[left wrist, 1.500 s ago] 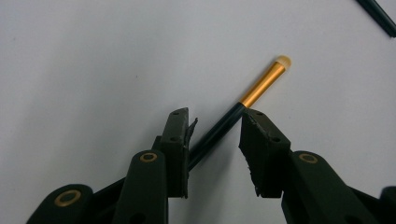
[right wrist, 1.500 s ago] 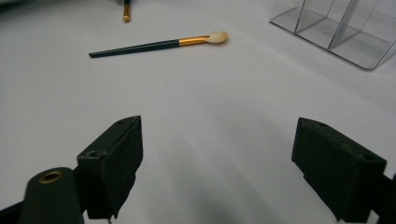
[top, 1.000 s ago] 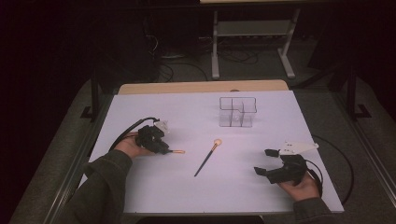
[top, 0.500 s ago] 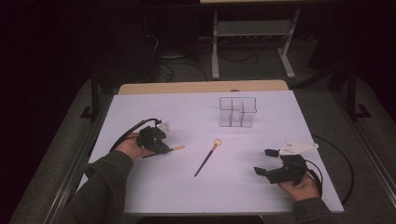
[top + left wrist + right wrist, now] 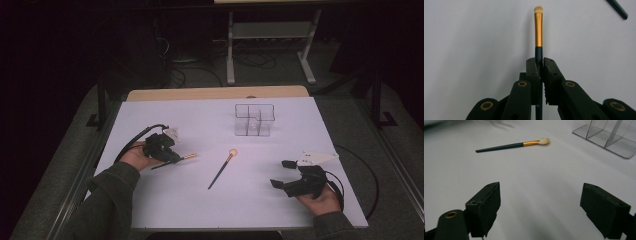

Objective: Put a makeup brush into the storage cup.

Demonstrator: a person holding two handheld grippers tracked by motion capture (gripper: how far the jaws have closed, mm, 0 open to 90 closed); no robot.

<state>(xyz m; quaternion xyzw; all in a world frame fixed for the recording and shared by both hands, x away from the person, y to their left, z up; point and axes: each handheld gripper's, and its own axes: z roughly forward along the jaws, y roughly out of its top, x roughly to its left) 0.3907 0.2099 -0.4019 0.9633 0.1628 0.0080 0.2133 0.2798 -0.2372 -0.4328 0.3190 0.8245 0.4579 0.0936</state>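
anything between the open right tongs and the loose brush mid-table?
Nothing: bare white table lies between the right tongs and the dark-handled, gold-ferruled makeup brush, seen in the right gripper view.

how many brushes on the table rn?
2. One brush is clamped in the left tool; the other brush lies loose mid-table, in front of the clear organizer. None seen inside the organizer.

A slim makeup brush with a dark handle, gold ferrule and small pale tip (image 5: 538,32) is clamped by its handle in the left tool (image 5: 540,65), the tip pointing forward just above the white bench (image 5: 200,125), toward a second, similar brush (image 5: 222,169) lying flat nearby.
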